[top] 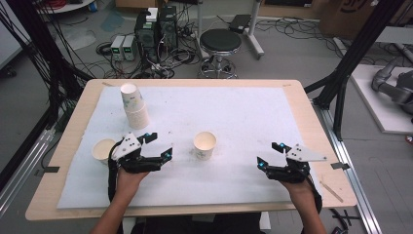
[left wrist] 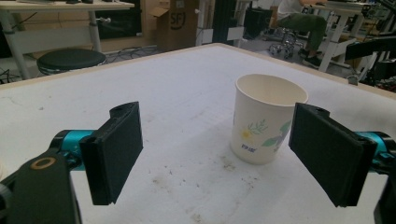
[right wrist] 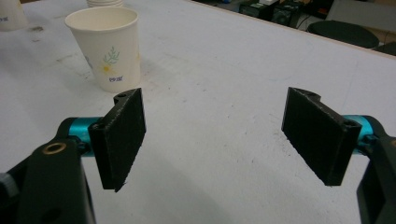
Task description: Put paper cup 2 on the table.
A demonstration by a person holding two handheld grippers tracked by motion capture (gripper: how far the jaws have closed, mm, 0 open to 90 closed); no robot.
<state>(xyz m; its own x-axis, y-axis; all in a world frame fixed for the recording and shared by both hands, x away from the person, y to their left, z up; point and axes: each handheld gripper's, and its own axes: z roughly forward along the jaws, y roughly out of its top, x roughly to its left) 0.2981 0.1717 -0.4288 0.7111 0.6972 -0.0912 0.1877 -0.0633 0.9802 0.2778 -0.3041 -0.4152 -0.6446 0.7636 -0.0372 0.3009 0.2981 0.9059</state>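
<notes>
Table (top: 302,122) — white-covered, carried an upright paper cup (top: 204,145) near its middle. Left tool (top: 157,145) — jaws spread wide, nothing held, just beside the cup. Right tool (top: 271,154) — likewise released, well apart from it.

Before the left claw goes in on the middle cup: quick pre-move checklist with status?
1. Left claw open with nothing between its jaws: ok.
2. Middle cup upright on the white mat, mouth up: ok.
3. Cup lined up between the jaws: not ok; in the left gripper view the cup sits ahead, off toward the right-hand jaw.
4. Cup empty: cannot tell, its bottom is hidden.
5. Right claw open, apart from the cup: ok.
6. Other cups out of the path: ok; the cup stack and the lone cup sit at the mat's left.
</notes>
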